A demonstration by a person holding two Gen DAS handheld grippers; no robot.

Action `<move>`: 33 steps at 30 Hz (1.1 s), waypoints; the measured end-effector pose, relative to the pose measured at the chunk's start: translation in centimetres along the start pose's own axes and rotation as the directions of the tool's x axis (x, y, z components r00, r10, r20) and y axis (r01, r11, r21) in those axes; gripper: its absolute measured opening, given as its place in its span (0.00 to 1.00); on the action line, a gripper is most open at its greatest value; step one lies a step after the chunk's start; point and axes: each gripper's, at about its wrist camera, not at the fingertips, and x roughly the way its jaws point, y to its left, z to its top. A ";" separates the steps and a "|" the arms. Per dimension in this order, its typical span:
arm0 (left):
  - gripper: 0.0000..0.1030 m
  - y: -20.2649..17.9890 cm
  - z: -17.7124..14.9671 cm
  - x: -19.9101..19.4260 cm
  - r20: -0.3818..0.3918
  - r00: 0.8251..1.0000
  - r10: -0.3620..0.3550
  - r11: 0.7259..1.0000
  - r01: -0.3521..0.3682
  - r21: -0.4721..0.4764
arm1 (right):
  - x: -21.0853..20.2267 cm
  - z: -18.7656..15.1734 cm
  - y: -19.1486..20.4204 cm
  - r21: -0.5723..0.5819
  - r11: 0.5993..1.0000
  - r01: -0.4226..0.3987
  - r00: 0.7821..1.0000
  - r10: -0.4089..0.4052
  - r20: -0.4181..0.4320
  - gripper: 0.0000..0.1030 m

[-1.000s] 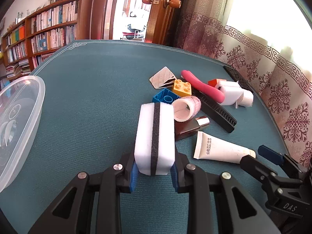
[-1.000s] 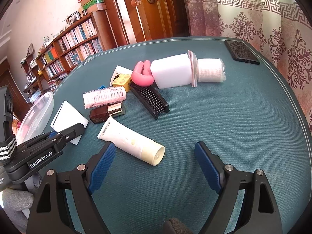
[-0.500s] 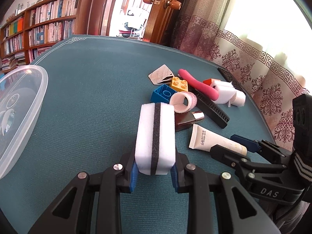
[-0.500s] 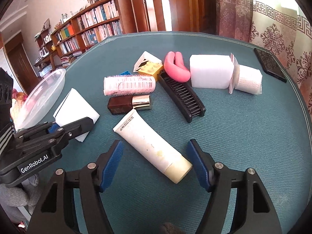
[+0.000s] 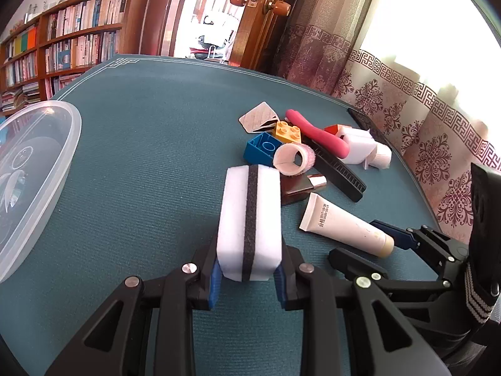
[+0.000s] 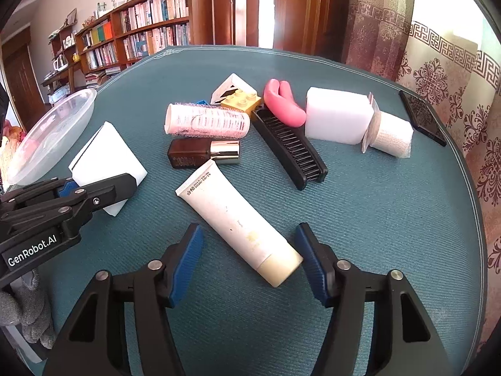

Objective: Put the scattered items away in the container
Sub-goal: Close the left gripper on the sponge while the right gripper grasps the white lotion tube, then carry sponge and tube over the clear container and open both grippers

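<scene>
Now, in the left wrist view, the left gripper (image 5: 247, 277) clamps a white sponge (image 5: 249, 222), its dark stripe running toward twelve o'clock; the clear container (image 5: 67, 156) waits at nine o'clock, so swing left and release low over it. From the right wrist view, the right gripper (image 6: 249, 258) gapes wide around the tube (image 6: 238, 221), cap end probably just between its pads, long axis eleven to five; close squarely across it.

The table (image 6: 375, 213) has a rough blue-green cloth top; the tub (image 5: 62, 156) is clear shiny plastic; the sponge (image 5: 250, 219) looks soft and matt; the little bottle's cap (image 6: 224, 152) is shiny metal
</scene>
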 end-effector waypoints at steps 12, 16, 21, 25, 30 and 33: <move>0.30 0.1 -0.2 -0.4 0.017 1.000 -0.007 1.000 0.008 -0.009 | -1.4 -1.1 1.5 0.043 0.999 -0.021 0.999 0.019 0.028 0.26; 0.30 0.3 -0.4 -1.3 0.032 0.999 0.001 1.000 -0.001 -0.004 | -2.3 -1.2 1.4 0.111 0.989 -0.102 0.994 0.096 0.055 0.26; 0.30 1.0 -0.3 -3.4 0.100 0.993 0.060 0.998 -0.063 0.021 | -3.6 -0.6 2.2 0.182 0.958 -0.221 0.972 0.201 0.123 0.26; 0.30 2.9 0.4 -5.4 0.153 0.982 0.111 0.994 -0.111 -0.010 | -3.7 0.4 4.3 0.159 0.950 -0.270 0.958 0.248 0.145 0.26; 0.30 5.7 1.0 -7.6 0.192 0.967 0.168 0.985 -0.156 -0.074 | -3.4 1.8 7.3 0.128 0.938 -0.323 0.941 0.303 0.153 0.26; 0.30 7.0 0.9 -8.9 0.209 0.959 0.191 0.980 -0.174 -0.099 | -3.2 2.6 8.9 0.114 0.928 -0.355 0.929 0.336 0.155 0.26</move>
